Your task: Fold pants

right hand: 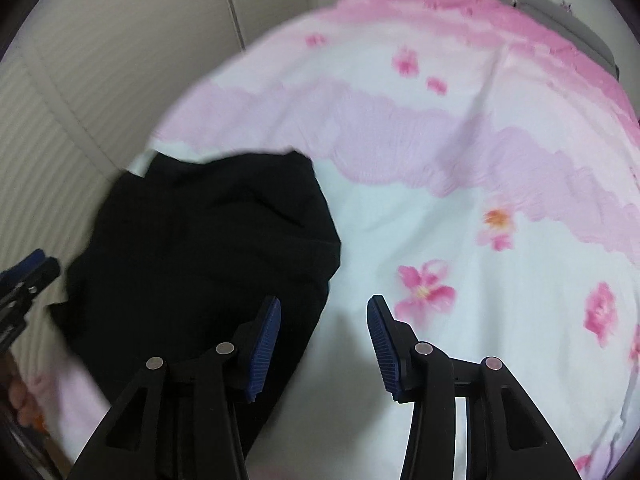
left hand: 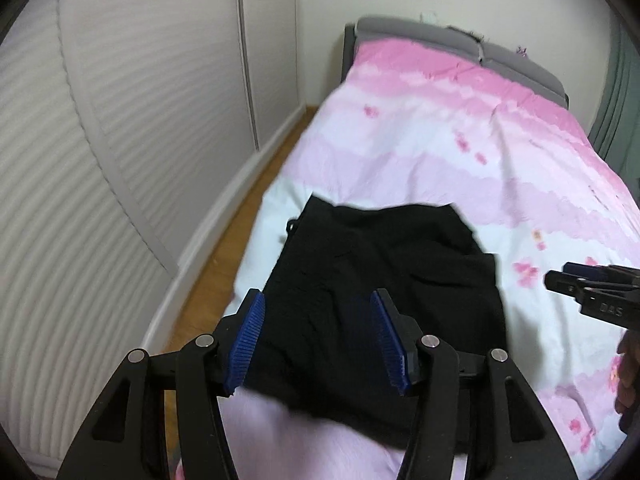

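Note:
The black pants (left hand: 380,280) lie in a folded bundle on the pink and white bedspread (left hand: 460,128). My left gripper (left hand: 318,300) is open and empty, hovering over the near part of the pants. My right gripper (right hand: 324,304) is open and empty, above the bedspread (right hand: 440,168) just past the right edge of the pants (right hand: 208,248). The right gripper also shows at the right edge of the left wrist view (left hand: 560,276), and the left gripper at the left edge of the right wrist view (right hand: 36,264). The near end of the pants is hidden behind my fingers.
A grey headboard (left hand: 420,30) stands at the far end of the bed. White ribbed wardrobe doors (left hand: 120,120) run along the left, with a strip of wooden floor (left hand: 240,232) between them and the bed. A green curtain (left hand: 616,92) hangs at the far right.

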The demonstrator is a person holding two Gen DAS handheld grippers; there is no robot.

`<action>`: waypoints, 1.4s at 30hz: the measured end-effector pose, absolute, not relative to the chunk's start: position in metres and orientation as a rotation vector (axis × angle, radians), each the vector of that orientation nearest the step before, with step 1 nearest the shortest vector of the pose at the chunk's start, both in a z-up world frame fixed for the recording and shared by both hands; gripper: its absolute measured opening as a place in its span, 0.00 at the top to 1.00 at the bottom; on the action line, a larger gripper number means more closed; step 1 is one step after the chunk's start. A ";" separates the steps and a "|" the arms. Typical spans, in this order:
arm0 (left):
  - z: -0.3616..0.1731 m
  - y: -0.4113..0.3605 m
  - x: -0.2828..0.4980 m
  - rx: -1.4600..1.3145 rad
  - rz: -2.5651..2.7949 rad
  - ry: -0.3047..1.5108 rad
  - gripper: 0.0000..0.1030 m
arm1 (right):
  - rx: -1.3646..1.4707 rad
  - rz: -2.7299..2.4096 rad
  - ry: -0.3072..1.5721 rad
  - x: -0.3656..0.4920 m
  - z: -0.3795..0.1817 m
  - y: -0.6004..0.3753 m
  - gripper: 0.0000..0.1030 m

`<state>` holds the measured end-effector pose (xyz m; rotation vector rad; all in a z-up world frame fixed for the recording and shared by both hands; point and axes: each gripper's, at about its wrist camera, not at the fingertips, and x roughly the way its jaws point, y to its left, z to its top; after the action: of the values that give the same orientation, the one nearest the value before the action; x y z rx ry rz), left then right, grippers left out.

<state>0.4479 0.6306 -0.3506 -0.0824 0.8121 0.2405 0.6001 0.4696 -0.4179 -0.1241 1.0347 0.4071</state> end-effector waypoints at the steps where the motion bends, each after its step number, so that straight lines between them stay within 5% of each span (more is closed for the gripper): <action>1: -0.336 0.616 0.432 -0.068 0.249 0.792 0.43 | -0.128 0.411 1.012 0.588 -0.405 0.467 0.55; 12: -0.198 0.419 0.239 -0.101 0.310 0.772 0.29 | -0.144 0.356 0.789 0.361 -0.226 0.288 0.32; 16: -0.152 0.339 0.171 -0.109 0.276 0.736 0.09 | -0.125 0.301 0.723 0.277 -0.167 0.194 0.18; 27: -0.046 0.172 0.070 -0.097 0.091 0.739 0.07 | -0.034 0.103 0.648 0.105 -0.050 -0.006 0.10; 42: -0.002 0.120 0.008 -0.041 0.050 0.717 0.05 | -0.005 -0.026 0.563 0.027 0.002 -0.061 0.09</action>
<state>0.0078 0.1196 -0.0022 -0.0409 0.7173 0.0496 0.0268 -0.0613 0.0015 -0.0048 0.5633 -0.0262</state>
